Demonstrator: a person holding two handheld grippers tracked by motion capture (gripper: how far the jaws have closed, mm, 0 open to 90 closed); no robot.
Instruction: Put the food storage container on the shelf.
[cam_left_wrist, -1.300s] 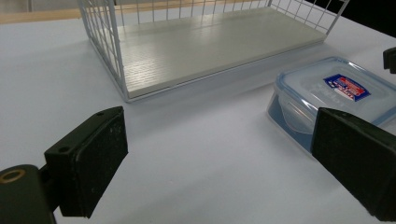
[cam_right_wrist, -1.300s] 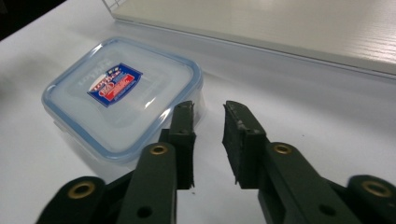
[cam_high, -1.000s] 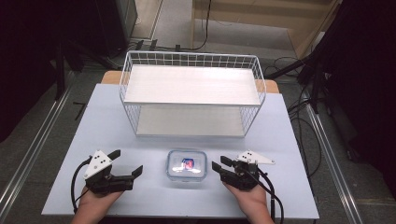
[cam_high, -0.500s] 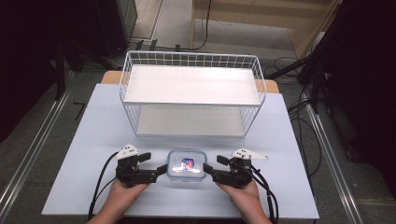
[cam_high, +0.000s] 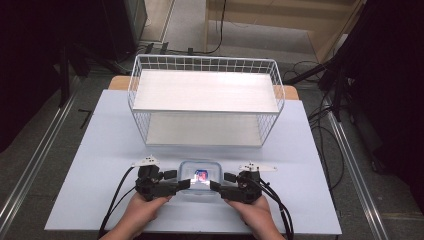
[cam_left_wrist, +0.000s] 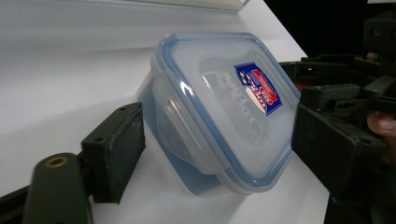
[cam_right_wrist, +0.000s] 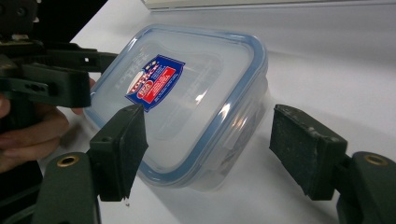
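A clear plastic food box (cam_high: 201, 178) with a blue-rimmed lid and a red and blue label lies flat on the table near the front edge. My left gripper (cam_high: 177, 180) is at its left end, open, with the box's corner between the jaws (cam_left_wrist: 219, 149). My right gripper (cam_high: 222, 182) is at its right end, also open, and the box (cam_right_wrist: 187, 98) sits between its pads (cam_right_wrist: 306, 151) with a gap on each side. The other gripper shows beyond the box (cam_left_wrist: 219, 107) in each gripper view. Whether any pad touches the box is unclear.
A white wire basket shelf (cam_high: 205, 67) with two white boards stands across the back half of the pale blue table (cam_high: 100, 150). Cables trail from both grippers toward the front edge. Dark floor and cables lie beyond the table's sides.
Both grippers have closed in on the box from either side. The left one travelled farthest, moving right from the table's left front. The box has not moved.
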